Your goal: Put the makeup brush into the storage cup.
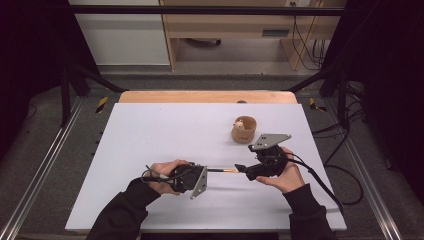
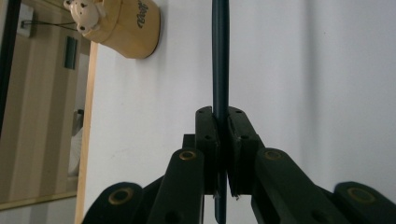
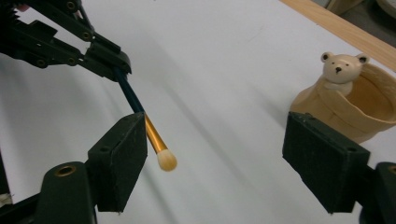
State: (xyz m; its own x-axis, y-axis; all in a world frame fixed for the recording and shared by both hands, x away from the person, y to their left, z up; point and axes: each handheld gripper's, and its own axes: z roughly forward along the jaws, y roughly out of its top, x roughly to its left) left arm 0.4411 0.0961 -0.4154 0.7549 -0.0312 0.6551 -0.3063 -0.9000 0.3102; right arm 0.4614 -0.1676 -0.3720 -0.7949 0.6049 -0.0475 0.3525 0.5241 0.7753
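On the white bench (image 1: 150,130), toward 6 o'clock in the high view, both hands work close together over the near edge.

Left hand-held gripper (image 1: 206,170): jaws fully closed on the dark handle of a small makeup brush (image 1: 223,170). Left gripper view confirms: the two black pads clamp the dark handle (image 2: 220,56), which runs straight up toward 12 o'clock past the jaw tips. A short stub of handle also sticks out behind the pads toward 6 o'clock.

Brush: held level above the bench, clear of the surface. From the left hand-held gripper it points toward 3 o'clock in the high view. Order along it: dark handle, gold ferrule, pale rounded bristle tip. In the right gripper view the bristle tip (image 3: 166,161) sits just beside the inner face of one pad.

Right hand-held gripper (image 1: 240,168): jaws stand wide apart, nothing gripped. Brush tip lies between the pads, near one of them; whether it touches that pad cannot be told. The other pad is well apart from it.

Wooden cup (image 1: 244,130) with a bear figure on its rim: upright on the bench, at about 1 o'clock from the grippers. It is apart from both.
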